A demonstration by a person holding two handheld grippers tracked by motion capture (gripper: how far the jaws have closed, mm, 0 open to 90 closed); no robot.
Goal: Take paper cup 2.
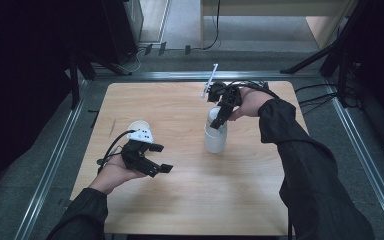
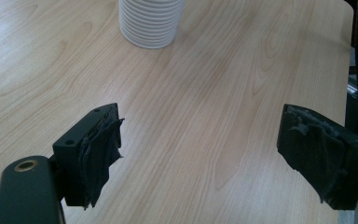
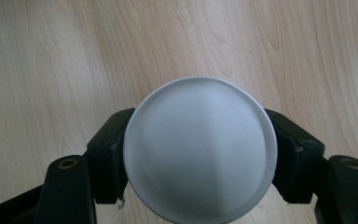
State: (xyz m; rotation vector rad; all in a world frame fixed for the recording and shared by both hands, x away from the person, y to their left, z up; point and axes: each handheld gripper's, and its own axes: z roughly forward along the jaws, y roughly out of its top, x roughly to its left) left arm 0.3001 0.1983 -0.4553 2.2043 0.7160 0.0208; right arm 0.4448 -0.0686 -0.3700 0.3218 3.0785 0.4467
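My right gripper (image 3: 200, 154) clamps the top white cup (image 3: 200, 149) of the stack (image 1: 215, 135); my left gripper (image 2: 200, 154) gapes wide, holding nothing.

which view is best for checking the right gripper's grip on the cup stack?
Right gripper view: it looks straight down on the top cup, with both pads against its sides. The high view shows the right gripper at the top of the cup stack, small and dark. The left gripper view shows the stack's ribbed lower part, no grip.
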